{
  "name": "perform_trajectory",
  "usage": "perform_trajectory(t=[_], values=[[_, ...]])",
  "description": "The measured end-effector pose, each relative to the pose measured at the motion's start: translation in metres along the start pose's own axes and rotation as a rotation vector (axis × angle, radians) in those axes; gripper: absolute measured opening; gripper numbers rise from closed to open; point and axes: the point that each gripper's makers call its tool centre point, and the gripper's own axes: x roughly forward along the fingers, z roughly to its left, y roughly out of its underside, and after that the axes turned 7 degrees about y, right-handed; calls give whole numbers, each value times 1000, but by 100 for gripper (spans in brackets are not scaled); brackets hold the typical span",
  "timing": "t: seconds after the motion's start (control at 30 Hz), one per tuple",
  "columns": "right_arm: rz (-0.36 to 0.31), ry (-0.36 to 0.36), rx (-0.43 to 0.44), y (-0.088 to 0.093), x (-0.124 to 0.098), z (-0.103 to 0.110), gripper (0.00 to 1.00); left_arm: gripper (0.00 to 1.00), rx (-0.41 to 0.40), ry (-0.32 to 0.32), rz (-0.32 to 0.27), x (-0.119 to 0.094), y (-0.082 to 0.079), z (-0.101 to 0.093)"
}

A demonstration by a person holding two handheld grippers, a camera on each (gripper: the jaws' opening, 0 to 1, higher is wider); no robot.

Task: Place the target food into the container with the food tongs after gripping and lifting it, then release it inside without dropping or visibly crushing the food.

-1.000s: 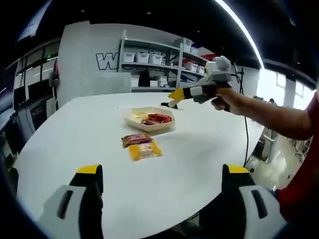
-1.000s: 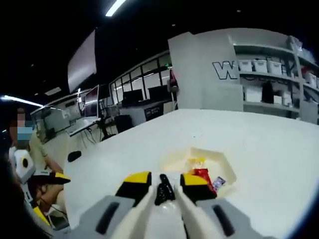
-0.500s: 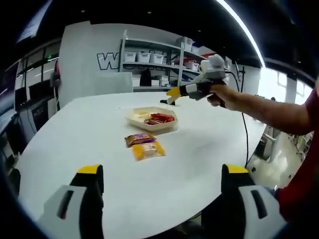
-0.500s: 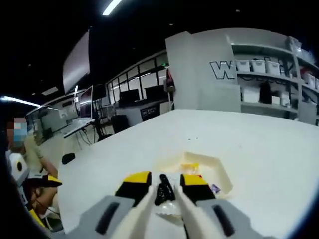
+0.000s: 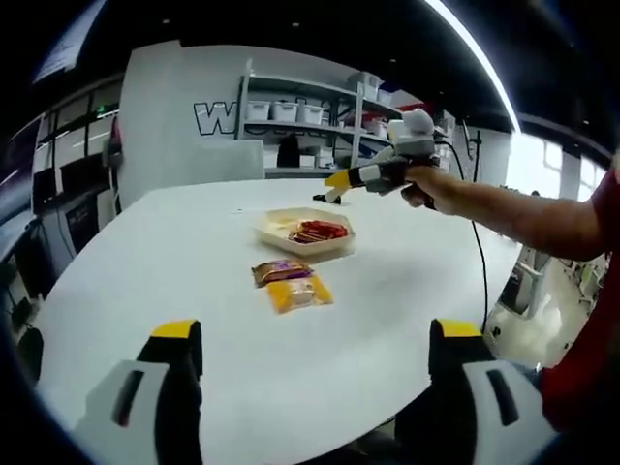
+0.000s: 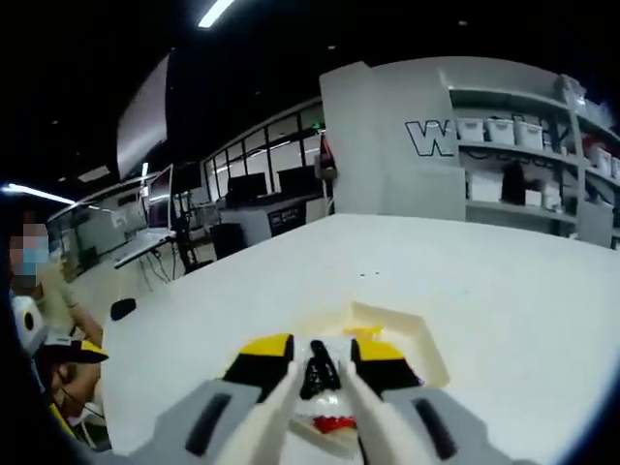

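White worktop (image 5: 174, 291) spreads out ahead of my left gripper (image 5: 315, 360), whose yellow-tipped jaws stand wide apart with nothing between them. Straight ahead of that gripper, mid-worktop, I've got two snack packets lying side by side and touching: a brown-wrapped packet (image 5: 280, 271) on the far side and a yellow packet (image 5: 300, 293) nearer to me. Just beyond them sits the cream container (image 5: 306, 232), shallow and open-topped, with red-wrapped food (image 5: 318, 231) already lying inside it.

Over on the far right of the left gripper view, my right gripper (image 5: 370, 178) is up in the air past the container, held in a hand (image 5: 426, 186) with a bare forearm and a red sleeve trailing back toward me. Dark tongs (image 5: 325, 199) poke out from its yellow tips toward the container.

Switching to the right gripper view: the right gripper (image 6: 320, 360) has its jaws drawn in narrow, pinched on the black handle of the tongs (image 6: 319, 366). Directly below and ahead of those tips is the container (image 6: 407, 329), and a bit of the red food (image 6: 334, 423) peeks out between the gripper bodies. I can't tell whether the tong ends carry anything; they're hidden under the gripper.

Shelving with white bins (image 6: 504, 128) lines the far wall.
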Motion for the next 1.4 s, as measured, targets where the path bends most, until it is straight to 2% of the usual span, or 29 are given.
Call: perform_trajectory(t=[0.23,0.27,0.37,0.47,0.8,0.97,1.4], values=[[-18,-21,20,-5,8,-3,24,94,-3,-5,2,0,0,3],[-47,-5,-4,-9,7,-5,24,94,-4,-4,2,1,0,3],[-39,-29,27,-8,5,-1,24,94,-4,-3,3,1,0,3],[-37,-25,-6,-7,2,0,24,94,2,0,9,3,0,2],[-34,-48,11,-7,-11,10,24,94,11,11,5,4,-1,-4],[-30,-64,7,-1,-19,22,24,93,19,20,5,4,-2,-8],[-19,-88,21,14,-35,33,24,93,30,32,7,2,-1,-16]])
